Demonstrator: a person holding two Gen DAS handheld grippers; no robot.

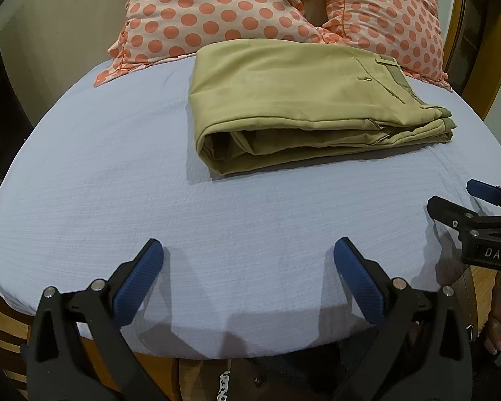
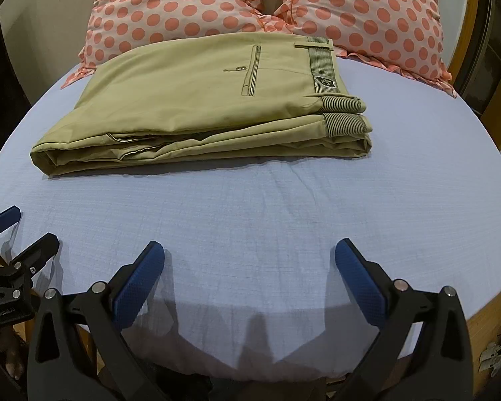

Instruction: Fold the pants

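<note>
- The pants (image 2: 200, 107) lie folded into a compact stack on the sheet (image 2: 284, 220), at about 12 o'clock from both grippers and well apart from them; their far edge touches or just overlaps the pillows (image 2: 367, 10).
- Left gripper (image 1: 248, 267): jaws spread wide, holding nothing, low over the near edge of the bed. Right gripper (image 2: 249, 267): the same, spread and empty.
- In the left view the right gripper sits at 3 o'clock; in the right view the left one sits at 9 o'clock.
- Judged from how the stack lies, the folding looks done or nearly so; what remains is at most a tidy.
- To do that well: come in low and slow from the near side, press the top layer flat rather than pinch it, and square the loose near edges without dragging the stack across the sheet.
- The stack's long axis runs left to right, 9 to 3 o'clock. The striped waistband (image 2: 324, 67) points to 3 o'clock; the rounded fold end (image 2: 43, 157) points to 9 o'clock.
- The back pocket (image 2: 252, 70) with its button faces up.
</note>
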